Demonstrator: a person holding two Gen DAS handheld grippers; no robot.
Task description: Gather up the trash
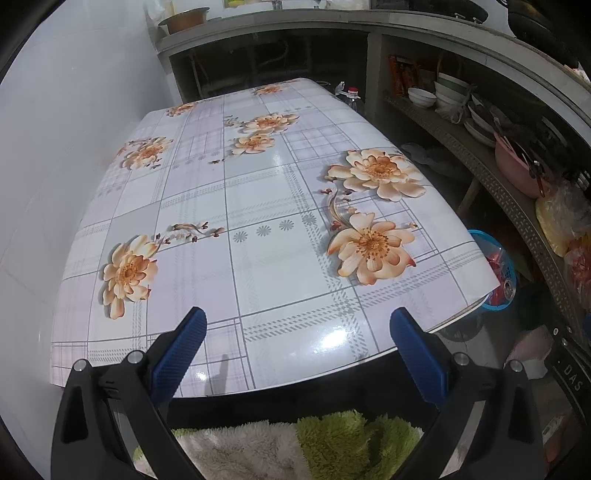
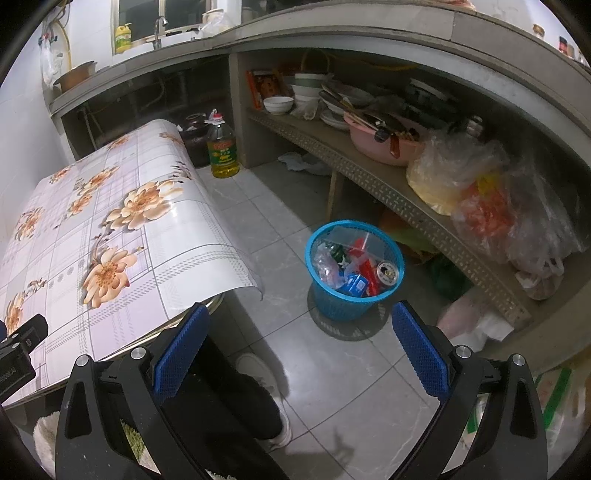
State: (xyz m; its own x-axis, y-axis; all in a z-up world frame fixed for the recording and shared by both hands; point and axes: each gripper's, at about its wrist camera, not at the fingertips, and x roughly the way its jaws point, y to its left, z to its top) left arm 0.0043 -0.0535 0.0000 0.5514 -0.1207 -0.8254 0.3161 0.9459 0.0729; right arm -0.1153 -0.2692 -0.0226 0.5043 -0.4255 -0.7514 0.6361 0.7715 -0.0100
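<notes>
Right wrist: trash basket [image 2: 354, 271] beyond jaws

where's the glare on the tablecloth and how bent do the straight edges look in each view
Left wrist view: bright glare patches on the glossy tablecloth near its front edge, and the counter edge bows strongly. Right wrist view: softer sheen on the cloth, the shelf curves, and the blue bin casts a shadow on the floor.

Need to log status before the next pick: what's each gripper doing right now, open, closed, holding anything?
Left gripper: open, empty, over the floral table.
Right gripper: open, empty, pointed toward the blue trash basket on the floor.
</notes>
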